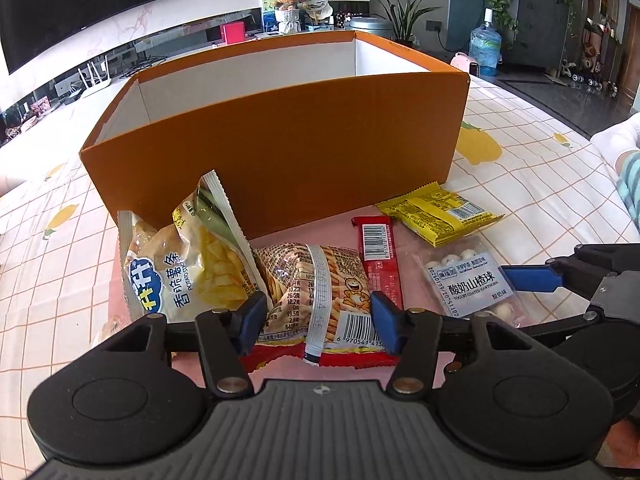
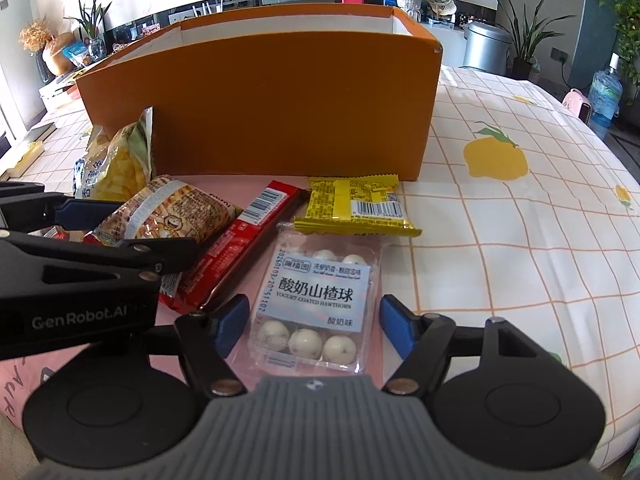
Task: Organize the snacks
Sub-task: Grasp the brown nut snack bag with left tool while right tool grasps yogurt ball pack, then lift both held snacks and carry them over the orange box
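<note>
An open orange box [image 1: 280,136] [image 2: 260,108] stands on the table behind a row of snacks. My left gripper [image 1: 318,314] is open, its blue pads on either side of a red-edged cracker-stick bag [image 1: 320,300] [image 2: 168,216]. My right gripper [image 2: 312,324] is open around a clear pack of yogurt-coated hawthorn balls [image 2: 316,300] [image 1: 468,284]. A potato-stick bag [image 1: 180,264] [image 2: 116,160] leans at the left. A red bar [image 1: 380,260] [image 2: 244,240] and a yellow packet [image 1: 440,212] [image 2: 356,204] lie between.
The snacks lie on a pink mat [image 1: 320,232] over a checked cloth with lemon prints [image 2: 496,160]. The left gripper's body [image 2: 80,276] shows at the left of the right wrist view. A person's sleeve [image 1: 630,184] is at the right edge.
</note>
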